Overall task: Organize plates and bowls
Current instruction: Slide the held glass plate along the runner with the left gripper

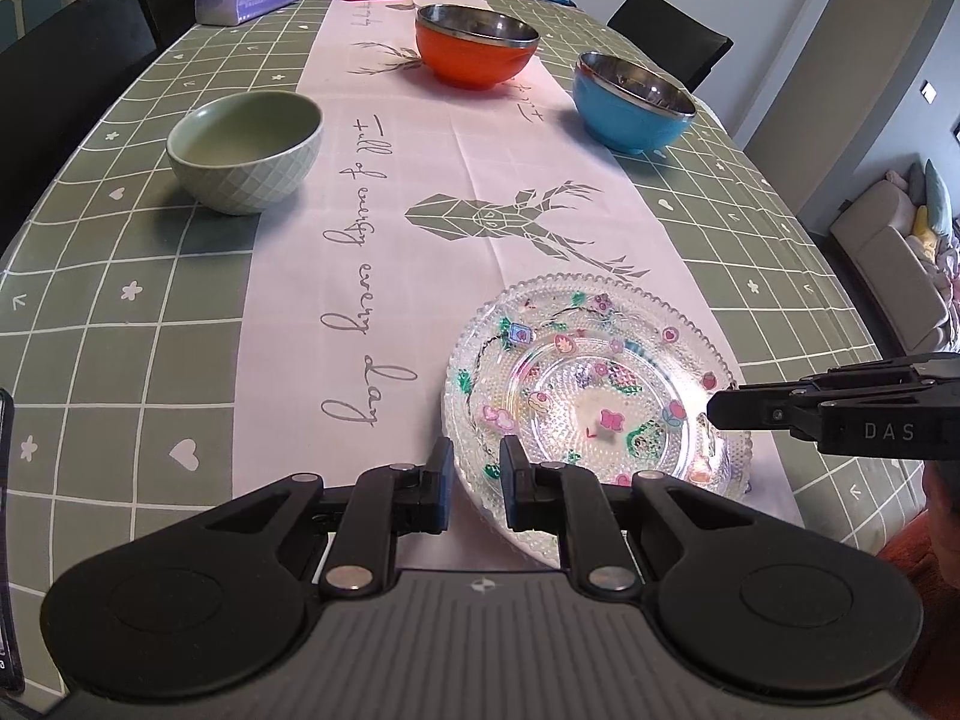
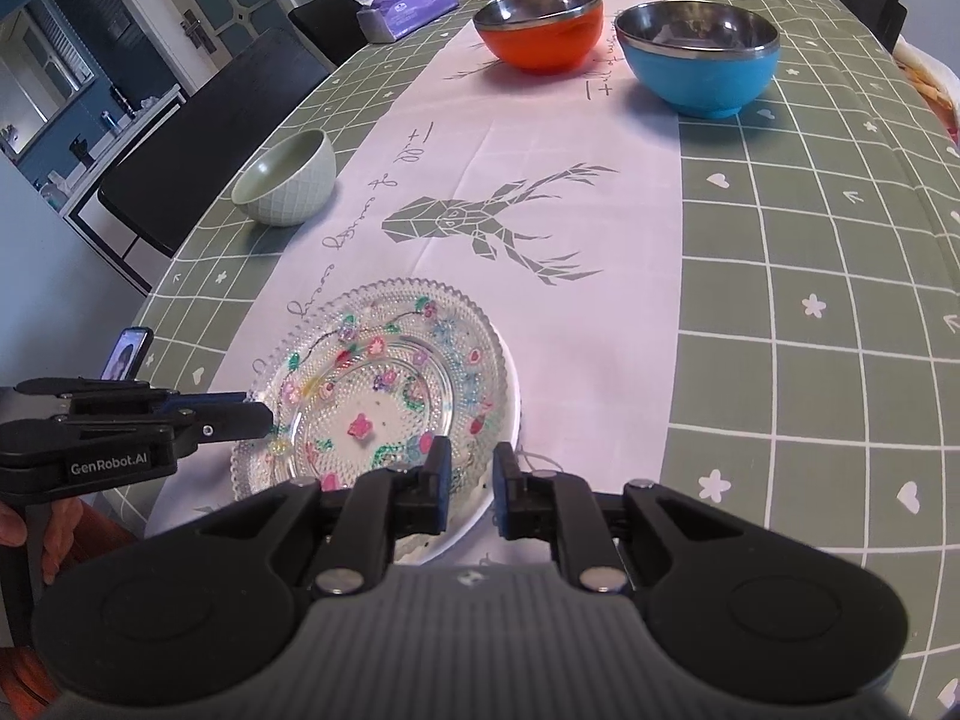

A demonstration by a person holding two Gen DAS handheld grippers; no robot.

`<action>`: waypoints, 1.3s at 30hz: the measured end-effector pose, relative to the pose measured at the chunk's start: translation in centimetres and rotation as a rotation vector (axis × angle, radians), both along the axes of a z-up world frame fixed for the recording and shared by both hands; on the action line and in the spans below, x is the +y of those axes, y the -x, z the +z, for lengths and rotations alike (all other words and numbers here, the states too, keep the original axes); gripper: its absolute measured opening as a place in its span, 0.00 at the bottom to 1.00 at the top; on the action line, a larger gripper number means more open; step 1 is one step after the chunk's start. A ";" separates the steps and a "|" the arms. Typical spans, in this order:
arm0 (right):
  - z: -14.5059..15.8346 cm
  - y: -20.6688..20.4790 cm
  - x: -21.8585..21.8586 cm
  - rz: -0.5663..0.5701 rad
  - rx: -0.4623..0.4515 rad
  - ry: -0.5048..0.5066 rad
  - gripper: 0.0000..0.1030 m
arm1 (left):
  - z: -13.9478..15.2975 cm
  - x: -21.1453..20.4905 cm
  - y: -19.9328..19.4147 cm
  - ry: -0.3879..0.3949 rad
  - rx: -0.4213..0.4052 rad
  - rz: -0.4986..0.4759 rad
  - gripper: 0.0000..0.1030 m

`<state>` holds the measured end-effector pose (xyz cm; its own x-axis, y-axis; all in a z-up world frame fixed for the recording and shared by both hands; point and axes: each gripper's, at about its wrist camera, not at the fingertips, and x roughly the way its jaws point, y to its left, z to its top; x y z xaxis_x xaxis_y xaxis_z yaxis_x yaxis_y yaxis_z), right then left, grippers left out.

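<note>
Green checked cloth with a pale strip down the middle covers my counter (image 1: pixel 150 360), and the glass plate (image 1: pixel 594 384) with colored flowers lies at the near edge. My left fingers (image 1: pixel 475 483) are nearly closed on the plate's near left rim, and my right fingers (image 2: pixel 471 489) are nearly closed at its near right rim, but I cannot tell if they pinch it. Farther off sit a green bowl (image 1: pixel 246 150) on the left, an orange bowl (image 1: pixel 477 45) far away and a blue bowl (image 1: pixel 633 102) on the right.
</note>
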<state>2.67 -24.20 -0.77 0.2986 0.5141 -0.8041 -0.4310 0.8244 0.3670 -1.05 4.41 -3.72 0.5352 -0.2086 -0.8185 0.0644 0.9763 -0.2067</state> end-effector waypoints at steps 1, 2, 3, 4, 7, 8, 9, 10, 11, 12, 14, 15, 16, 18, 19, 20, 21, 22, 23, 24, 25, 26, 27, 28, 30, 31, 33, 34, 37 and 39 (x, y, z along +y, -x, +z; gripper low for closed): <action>0.0 0.0 0.0 0.002 -0.003 0.003 0.12 | 0.0 0.0 0.0 -0.001 0.000 0.000 0.17; 0.1 0.1 0.1 0.004 -0.006 0.006 0.13 | 0.0 0.0 0.0 -0.002 -0.001 0.000 0.17; 0.1 0.1 0.1 0.008 -0.008 0.008 0.14 | 0.0 0.0 0.0 -0.002 -0.001 0.001 0.17; 0.1 0.1 0.2 0.012 -0.011 0.011 0.15 | 0.0 0.0 0.0 -0.002 -0.001 0.002 0.17; 0.2 0.3 0.4 0.026 -0.024 0.022 0.19 | 0.0 0.0 0.0 -0.003 -0.001 0.003 0.17; 0.2 0.3 0.4 0.029 -0.025 0.022 0.21 | 0.0 0.0 0.0 -0.002 -0.001 0.003 0.17; 0.2 0.3 0.5 0.033 -0.026 0.024 0.23 | 0.1 0.0 0.0 -0.001 -0.001 0.003 0.17; 0.2 0.4 0.5 0.037 -0.025 0.027 0.26 | 0.1 0.0 0.0 0.000 -0.006 0.003 0.17; 0.2 0.4 0.6 0.040 -0.025 0.031 0.26 | 0.2 0.0 0.0 0.000 -0.007 0.005 0.17; 0.2 0.5 0.7 0.046 -0.027 0.032 0.28 | 0.2 0.1 0.0 0.003 -0.008 0.008 0.17; 0.2 0.5 0.8 0.053 -0.028 0.027 0.33 | 0.2 0.1 -0.1 0.007 -0.007 0.012 0.17; 0.2 0.5 0.8 0.054 -0.028 0.027 0.34 | 0.3 0.2 -0.1 0.010 -0.008 0.013 0.17; 0.2 0.5 0.8 0.054 -0.027 0.027 0.34 | 0.3 0.2 -0.1 0.013 -0.007 0.013 0.17; 0.2 0.4 0.7 0.049 -0.020 0.019 0.34 | 0.3 0.3 -0.2 0.019 -0.007 0.019 0.17; 0.2 0.4 0.6 0.045 -0.016 0.013 0.34 | 0.3 0.4 -0.3 0.025 -0.010 0.025 0.17; 0.2 0.3 0.6 0.040 -0.011 0.006 0.34 | 0.3 0.5 -0.2 0.029 -0.017 0.031 0.17; 0.2 0.3 0.5 0.036 -0.007 0.001 0.35 | 0.4 0.6 -0.2 0.032 -0.025 0.037 0.19; 0.3 0.2 0.4 0.032 -0.005 -0.004 0.35 | 0.5 0.7 -0.3 0.032 -0.031 0.042 0.20; 0.3 0.2 0.4 0.028 -0.005 -0.007 0.35 | 0.6 0.8 -0.3 0.032 -0.039 0.048 0.23; 0.3 0.1 0.3 0.024 -0.006 -0.010 0.34 | 0.6 0.8 -0.3 0.036 -0.046 0.052 0.28; 0.4 0.1 0.2 0.017 -0.009 -0.015 0.34 | 0.7 0.9 -0.4 0.040 -0.053 0.059 0.31; 0.5 0.0 0.1 0.010 -0.013 -0.020 0.34 | 0.7 0.9 -0.5 0.044 -0.057 0.063 0.33; 0.6 -0.1 0.0 0.002 -0.018 -0.022 0.34 | 0.7 1.0 -0.6 0.050 -0.061 0.067 0.33; 0.6 -0.1 0.0 -0.006 -0.021 -0.021 0.34 | 0.7 1.0 -0.7 0.051 -0.063 0.068 0.33; 0.5 -0.4 -0.2 -0.026 -0.022 -0.014 0.24 | 0.7 0.9 -0.8 0.046 -0.063 0.069 0.33; 0.4 -0.6 -0.2 -0.030 -0.017 -0.013 0.18 | 0.6 0.8 -0.9 0.039 -0.059 0.063 0.33; 0.2 -0.7 -0.3 -0.033 -0.008 -0.012 0.14 | 0.5 0.6 -0.9 0.029 -0.049 0.053 0.27; 0.2 -0.6 -0.3 -0.029 -0.013 -0.006 0.12 | 0.4 0.4 -0.9 0.027 -0.040 0.043 0.23; 0.2 -0.5 -0.1 -0.020 -0.027 0.011 0.09 | 0.2 0.2 -0.9 0.009 -0.029 0.030 0.20; 0.2 -0.4 -0.1 -0.015 -0.030 0.016 0.09 | 0.2 0.1 -0.8 -0.003 -0.026 0.027 0.16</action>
